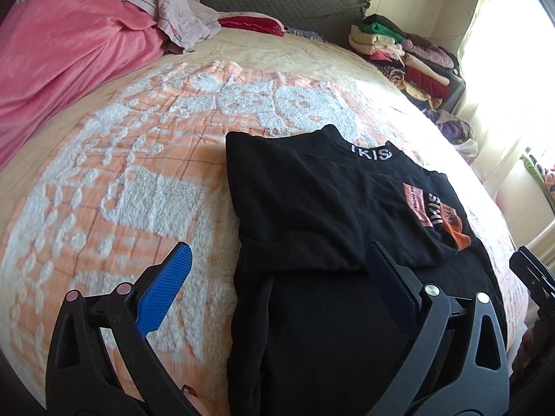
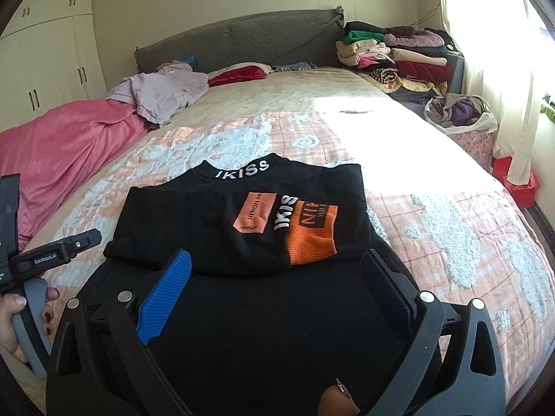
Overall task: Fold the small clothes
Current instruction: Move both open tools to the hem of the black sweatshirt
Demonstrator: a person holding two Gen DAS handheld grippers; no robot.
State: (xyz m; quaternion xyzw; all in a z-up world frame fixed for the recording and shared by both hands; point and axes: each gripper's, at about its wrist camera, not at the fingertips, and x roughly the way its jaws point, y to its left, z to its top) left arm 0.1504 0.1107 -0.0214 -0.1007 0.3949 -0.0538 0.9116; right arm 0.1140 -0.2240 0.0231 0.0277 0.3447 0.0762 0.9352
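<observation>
Far left of the bed (image 2: 312,97): a pink blanket (image 1: 66,66) lies bunched along the edge, with a crumpled lilac garment (image 1: 180,17) resting on its far end. A red pillow (image 1: 251,24) sits just beside that garment, against the grey headboard (image 2: 242,41).

Centre: an orange-and-white patterned cover (image 1: 138,173) is spread across the mattress. On it lies the black shirt (image 2: 263,228), partly folded, collar away from the cameras and lettered IKISS, with orange patches on its chest (the upper part is doubled over the lower part, forming a straight crosswise edge).

Left tool (image 1: 277,284): fingers spread wide apart, holding nothing. Its blue finger (image 1: 166,291) hangs over the cover just beside the shirt's left edge; the other finger is over the black cloth. Whether either touches the fabric cannot be determined.

Right tool (image 2: 277,284): fingers likewise spread wide, holding nothing, both poised over the lower part of the shirt, near the fold edge. Contact cannot be confirmed.

Right: a stack of folded clothes (image 2: 395,59) stands at the head corner of the bed, beside the curtained window (image 2: 492,34). A bag of laundry (image 2: 461,111) stands just past it.
</observation>
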